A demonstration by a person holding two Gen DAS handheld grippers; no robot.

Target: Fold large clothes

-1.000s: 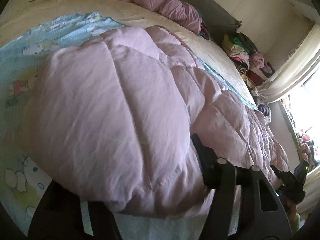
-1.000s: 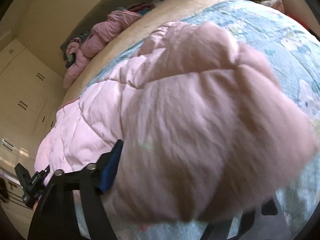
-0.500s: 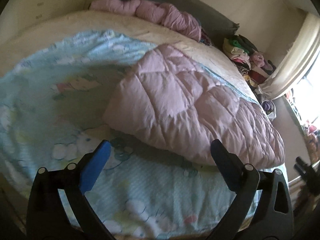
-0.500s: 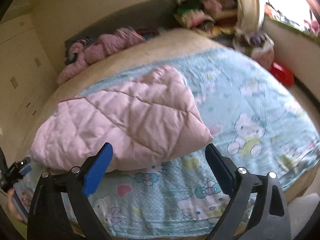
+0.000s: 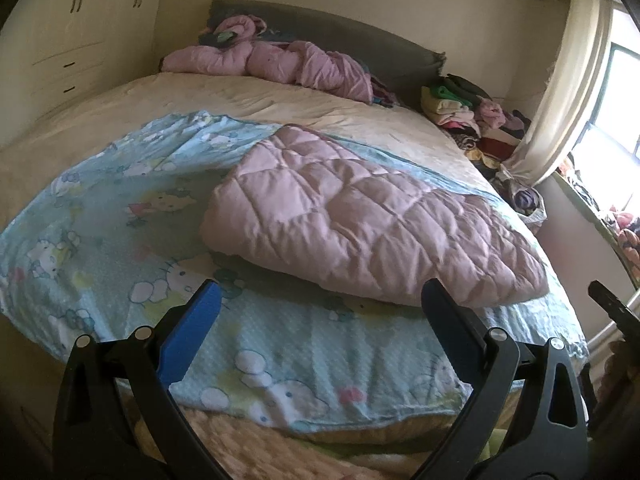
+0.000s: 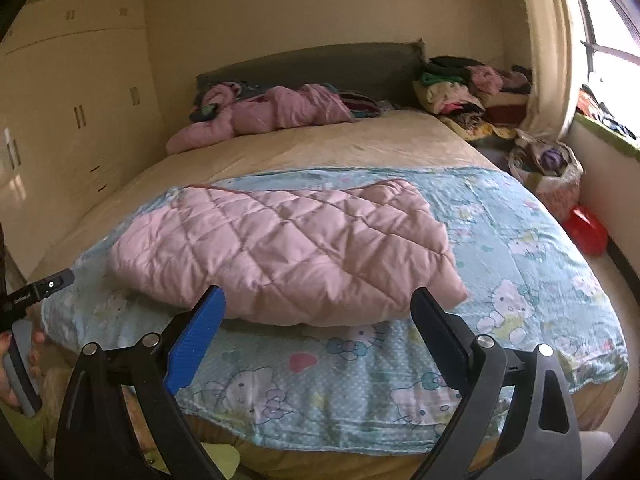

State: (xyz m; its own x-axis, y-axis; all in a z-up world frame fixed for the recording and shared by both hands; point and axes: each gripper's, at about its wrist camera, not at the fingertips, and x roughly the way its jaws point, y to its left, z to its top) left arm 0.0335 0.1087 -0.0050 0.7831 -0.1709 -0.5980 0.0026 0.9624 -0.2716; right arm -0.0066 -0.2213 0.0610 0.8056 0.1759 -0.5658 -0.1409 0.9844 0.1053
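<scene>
Across the near half of the bed (image 5: pixel 280 92), on a pale blue cartoon-print blanket (image 5: pixel 320 352), lies the item in hand: one pink quilted garment (image 5: pixel 360 224), folded over on itself into a thick, rounded slab.

Handling, as I judge it: padded and puffy, so bulky but probably light; soft throughout, with no stiff edge to lever against; the shell looks smooth and may slide between pads. It will spring back and trap air, so folds need pressing down. Nothing fragile about it.

Where to take hold: the two near corners of the folded edge, one for each gripper, pinching through all layers; the rounded near rim in the right wrist view (image 6: pixel 304 248) looks the easiest bite.

Grippers: my left gripper (image 5: pixel 320 300) and right gripper (image 6: pixel 318 304) both stand spread wide and empty, hanging above the near edge of the bed, clear of the garment.

Surface: a soft mattress with a beige sheet, which will give under pressure; the blue blanket is loose and could drag along with the garment.

Room, lesser entries: grey headboard (image 5: pixel 320 36); crumpled pink clothing (image 5: pixel 272 60) against it; stacked clothes pile (image 5: pixel 468 116) beside the bed; cream wardrobe (image 5: pixel 68 40); curtain (image 5: pixel 568 92); red object on the floor (image 6: pixel 588 232).
</scene>
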